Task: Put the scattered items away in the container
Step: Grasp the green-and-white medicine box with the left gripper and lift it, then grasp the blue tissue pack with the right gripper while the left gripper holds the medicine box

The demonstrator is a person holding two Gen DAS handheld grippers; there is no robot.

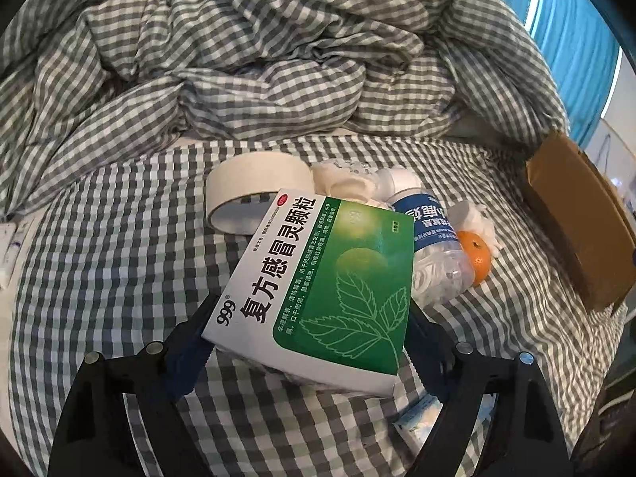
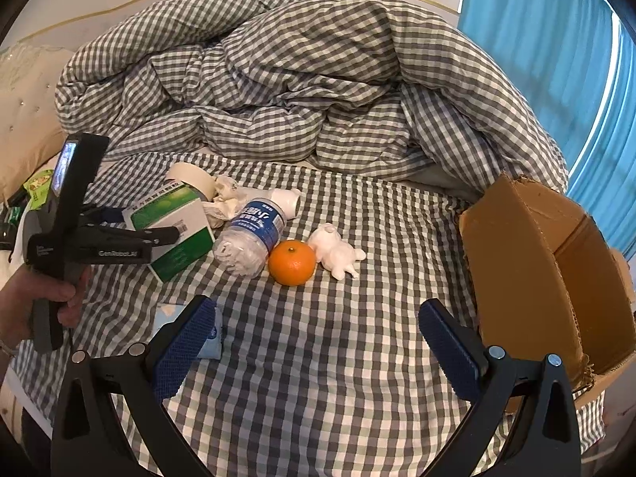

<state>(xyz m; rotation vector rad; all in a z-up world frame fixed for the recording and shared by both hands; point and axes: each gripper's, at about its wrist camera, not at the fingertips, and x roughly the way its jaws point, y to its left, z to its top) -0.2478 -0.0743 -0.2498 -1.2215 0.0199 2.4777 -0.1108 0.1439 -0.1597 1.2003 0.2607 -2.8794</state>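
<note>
My left gripper (image 1: 310, 330) is shut on a green and white medicine box (image 1: 318, 278) and holds it tilted above the checked bed sheet; it also shows in the right wrist view (image 2: 171, 234). Behind the box lie a roll of tape (image 1: 254, 190), crumpled tissue (image 1: 346, 183), a plastic bottle (image 2: 254, 234), an orange (image 2: 292, 262) and a white figurine (image 2: 336, 252). My right gripper (image 2: 318, 342) is open and empty over the sheet, in front of the orange. The open cardboard box (image 2: 536, 278) stands at the right.
A bunched checked duvet (image 2: 298, 79) fills the back of the bed. A light blue packet (image 2: 210, 338) lies under my right gripper's left finger. A pillow (image 2: 24, 119) and small packets are at the far left. Blue curtains (image 2: 556, 39) hang at the right.
</note>
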